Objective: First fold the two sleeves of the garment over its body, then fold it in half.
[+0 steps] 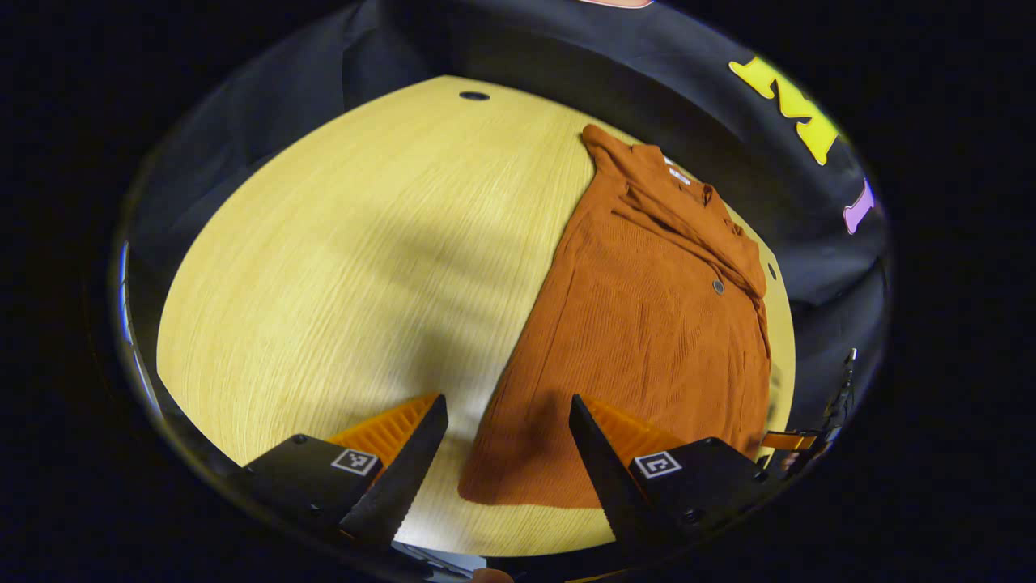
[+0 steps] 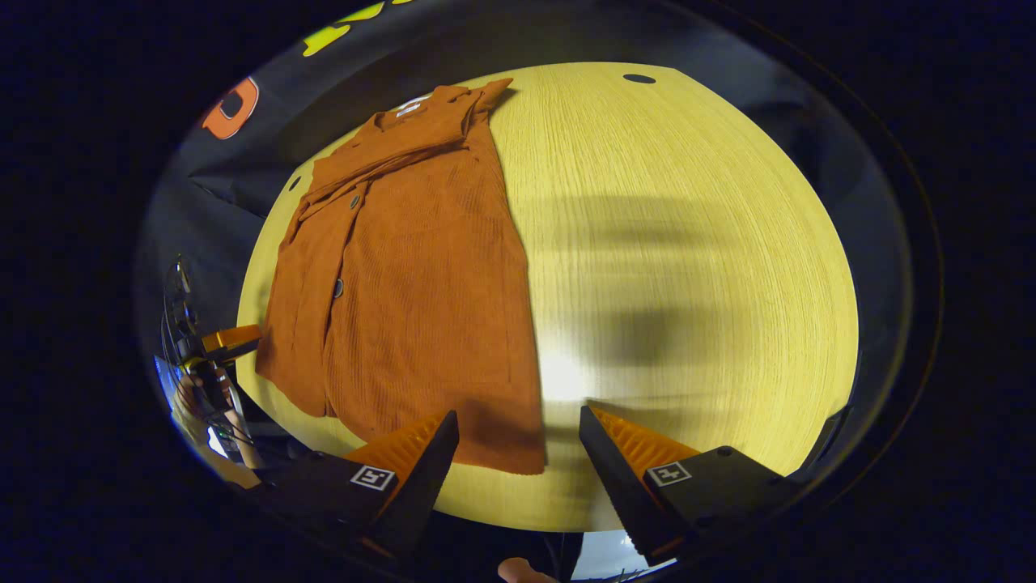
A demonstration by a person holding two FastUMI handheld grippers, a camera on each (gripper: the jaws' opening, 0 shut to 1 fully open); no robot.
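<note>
A rust-orange buttoned garment (image 1: 647, 324) lies flat on the wooden table (image 1: 364, 267), collar at the far end and hem toward me. Its sleeves lie folded in over the body, which makes a long narrow shape. My left gripper (image 1: 508, 405) is open just above the hem's left corner, with nothing between its fingers. In the right gripper view the garment (image 2: 421, 283) sits left of centre. My right gripper (image 2: 518, 417) hangs open over the hem's right corner and holds nothing. The left gripper (image 2: 231, 340) and the hand holding it appear at the far left edge.
The table (image 2: 688, 243) is bare wood on both sides of the garment, with a small dark hole (image 1: 474, 95) near its far edge and another (image 2: 639, 78) at the far right. The near table edge runs just under both grippers. Black cloth walls stand behind.
</note>
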